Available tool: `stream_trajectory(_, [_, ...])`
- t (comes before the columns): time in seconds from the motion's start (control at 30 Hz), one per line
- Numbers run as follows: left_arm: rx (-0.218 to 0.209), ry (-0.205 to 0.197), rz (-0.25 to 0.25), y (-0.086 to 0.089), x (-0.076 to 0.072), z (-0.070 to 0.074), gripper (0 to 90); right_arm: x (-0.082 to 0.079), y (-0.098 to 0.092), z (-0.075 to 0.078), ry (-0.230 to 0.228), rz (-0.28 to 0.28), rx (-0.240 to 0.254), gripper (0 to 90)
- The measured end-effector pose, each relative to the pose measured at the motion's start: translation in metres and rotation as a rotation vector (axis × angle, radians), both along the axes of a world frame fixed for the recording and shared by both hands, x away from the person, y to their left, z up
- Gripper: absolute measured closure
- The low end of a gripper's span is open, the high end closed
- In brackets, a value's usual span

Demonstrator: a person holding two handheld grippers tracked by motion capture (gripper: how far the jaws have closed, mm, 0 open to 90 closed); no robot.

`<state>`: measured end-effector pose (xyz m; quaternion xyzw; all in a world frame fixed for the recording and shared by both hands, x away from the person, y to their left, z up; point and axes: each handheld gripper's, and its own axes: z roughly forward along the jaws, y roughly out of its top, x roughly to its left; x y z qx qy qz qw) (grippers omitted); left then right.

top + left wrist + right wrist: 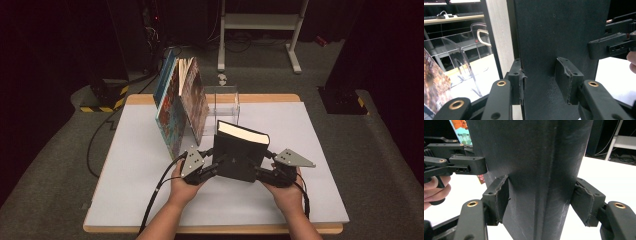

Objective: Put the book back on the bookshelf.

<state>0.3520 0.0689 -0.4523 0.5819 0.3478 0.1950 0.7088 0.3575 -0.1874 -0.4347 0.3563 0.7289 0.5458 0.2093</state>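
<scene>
- High view: a black book stands upright at the centre of the white table, pages up.
- Left gripper is clamped on its left edge; right gripper on its right.
- Picture books lean at upper left, beside a clear stand.

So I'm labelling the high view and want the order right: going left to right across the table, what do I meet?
Colourful books standing on edge → left tongs → black book held upright → right tongs. The clear plastic stand sits behind, overlapping the books, so I leave it out of the order.
</scene>
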Motion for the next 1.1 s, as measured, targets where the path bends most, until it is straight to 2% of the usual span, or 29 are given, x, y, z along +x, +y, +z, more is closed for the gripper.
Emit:
stream_trajectory(0.27, [-0.004, 0.014, 0.019, 0.005, -0.004, -0.005, 57.8, -0.007, 0.002, -0.001, -0.022, 0.006, -0.012, 34.5])
stream_trajectory(0.63, [0.011, -0.013, 0.041, 0.006, -0.009, -0.005, 57.2, -0.011, 0.002, -0.002, -0.027, 0.008, -0.011, 34.3])
stream_trajectory(0.7, [0.001, -0.016, 0.056, 0.009, -0.009, -0.005, 56.7, -0.010, 0.002, -0.003, -0.022, 0.012, -0.009, 34.0])
stream_trajectory(0.77, [-0.006, -0.001, 0.067, 0.014, -0.009, -0.004, 54.0, -0.010, 0.001, -0.003, -0.015, 0.019, 0.001, 33.4])
stream_trajectory(0.9, [-0.005, 0.004, 0.082, 0.024, -0.012, -0.006, 52.3, -0.009, -0.001, -0.002, 0.005, 0.043, 0.029, 31.6])
stream_trajectory(1.03, [0.009, 0.016, 0.096, 0.035, -0.018, -0.010, 50.1, -0.009, 0.000, -0.003, 0.012, 0.055, 0.024, 29.4])
stream_trajectory(1.1, [0.014, 0.019, 0.106, 0.042, -0.022, -0.011, 49.2, -0.007, 0.000, -0.003, 0.035, 0.061, 0.026, 26.3])
